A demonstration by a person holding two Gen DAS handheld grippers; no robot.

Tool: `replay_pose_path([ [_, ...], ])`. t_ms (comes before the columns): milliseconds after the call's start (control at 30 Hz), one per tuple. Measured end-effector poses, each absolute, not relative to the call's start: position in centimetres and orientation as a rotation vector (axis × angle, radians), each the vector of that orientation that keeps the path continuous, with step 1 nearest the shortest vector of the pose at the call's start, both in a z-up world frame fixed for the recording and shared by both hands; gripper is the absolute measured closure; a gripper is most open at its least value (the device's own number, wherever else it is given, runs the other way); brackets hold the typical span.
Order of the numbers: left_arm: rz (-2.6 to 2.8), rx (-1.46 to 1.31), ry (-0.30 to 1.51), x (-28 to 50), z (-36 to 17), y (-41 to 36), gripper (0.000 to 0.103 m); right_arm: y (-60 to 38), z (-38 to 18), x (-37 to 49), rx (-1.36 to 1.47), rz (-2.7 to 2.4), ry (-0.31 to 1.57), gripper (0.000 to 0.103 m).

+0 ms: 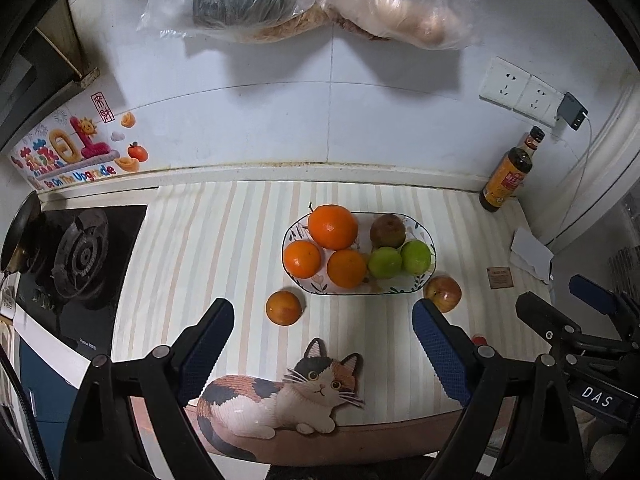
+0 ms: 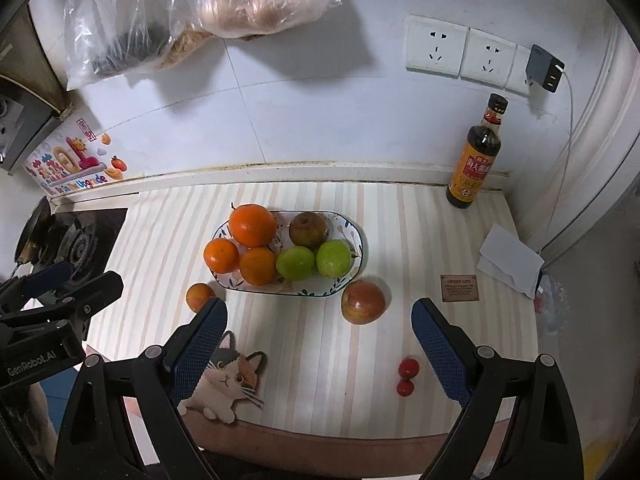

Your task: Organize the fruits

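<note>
While both my grippers, left (image 1: 323,322) and right (image 2: 319,320), gape empty, the plate (image 2: 358,258) sits beyond. A small orange (image 1: 283,307) lies near-left, an apple (image 2: 363,302) near-right.

I'm looking at a home kitchen. A gas burner (image 1: 82,258) sits beside the striped worktop (image 1: 224,248). Wall sockets (image 2: 460,50) and a sauce bottle (image 2: 476,156) line the white-tiled wall (image 2: 320,120).

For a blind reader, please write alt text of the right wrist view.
An oval white patterned plate holds three oranges, two green fruits and one brownish fruit; a small orange, a red apple and two cherry tomatoes lie outside. The open right gripper holds nothing.
</note>
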State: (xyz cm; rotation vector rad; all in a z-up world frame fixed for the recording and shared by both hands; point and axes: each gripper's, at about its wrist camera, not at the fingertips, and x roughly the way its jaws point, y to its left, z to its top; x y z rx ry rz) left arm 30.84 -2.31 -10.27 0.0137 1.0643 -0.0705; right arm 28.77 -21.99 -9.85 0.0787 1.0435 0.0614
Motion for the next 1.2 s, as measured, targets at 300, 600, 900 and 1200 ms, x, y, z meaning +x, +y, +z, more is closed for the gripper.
replay_pose_path([
  [300, -0.080, 0.008, 1.087, 30.9, -10.6, -2.6, 0.012, -21.9, -9.6, 28.4, 0.103, 0.075, 1.047, 0.007],
  [600, -0.039, 0.034, 1.178, 34.0, -15.3, -2.4, 0.004, -23.0, -13.3, 30.8, 0.184, 0.058, 1.126, 0.007],
  [900, 0.051, -0.063, 1.348, 38.2, -23.2, 0.4, 0.004, -27.5, -22.0, 35.0, 0.289, -0.029, 1.239, 0.007],
  [1200, 0.135, -0.143, 1.472, 40.2, -29.1, 3.4, 0.004, -28.7, -33.4, 40.1, 0.399, -0.032, 1.402, 0.008],
])
